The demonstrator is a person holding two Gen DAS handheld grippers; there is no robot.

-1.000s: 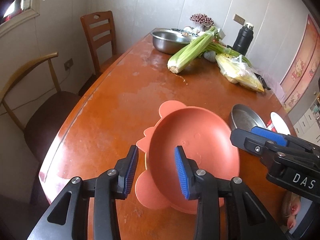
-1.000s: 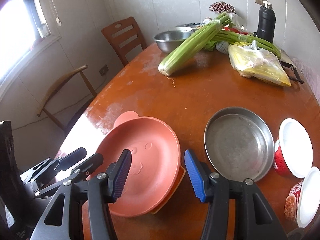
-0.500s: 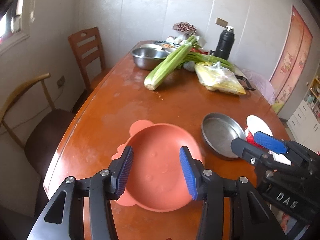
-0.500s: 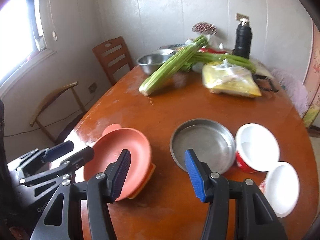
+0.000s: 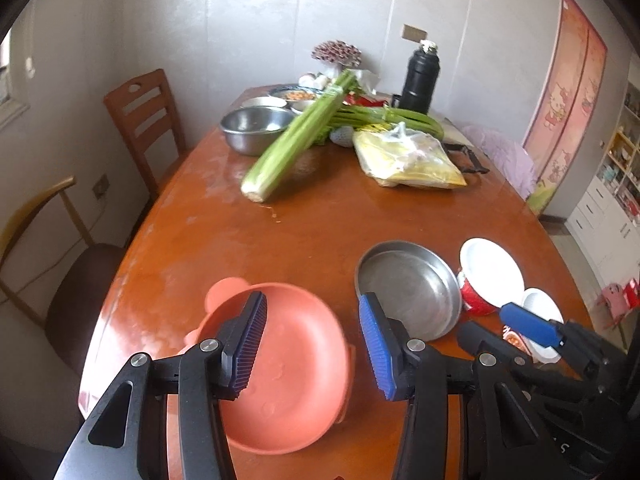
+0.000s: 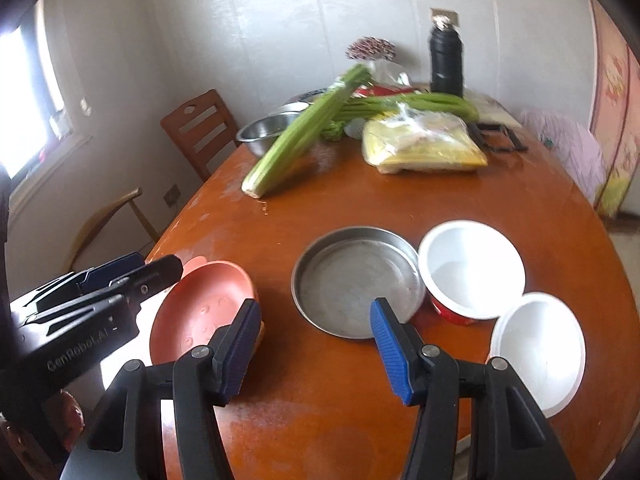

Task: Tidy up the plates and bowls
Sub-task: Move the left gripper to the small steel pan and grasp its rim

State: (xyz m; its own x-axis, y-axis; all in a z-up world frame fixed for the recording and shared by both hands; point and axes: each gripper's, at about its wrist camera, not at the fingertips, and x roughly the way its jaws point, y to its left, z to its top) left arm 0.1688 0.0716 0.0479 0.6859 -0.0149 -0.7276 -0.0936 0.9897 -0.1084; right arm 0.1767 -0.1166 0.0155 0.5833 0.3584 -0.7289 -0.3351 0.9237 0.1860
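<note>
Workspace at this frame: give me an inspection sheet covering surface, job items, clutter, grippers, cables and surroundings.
Surface: glossy brown wooden table, pale smudges near its left edge.
Job's things: pink plate at near left; steel pan in the middle; two white bowls with red outsides, one touching the pan, the other nearer.
Clutter: celery, steel bowl, yellow bag, black flask at the far end.
Grippers: left gripper open above the pink plate; right gripper open, holding nothing.
Cables: nothing seen on the table.
Surroundings: wooden chair, white wall, window at left.
</note>
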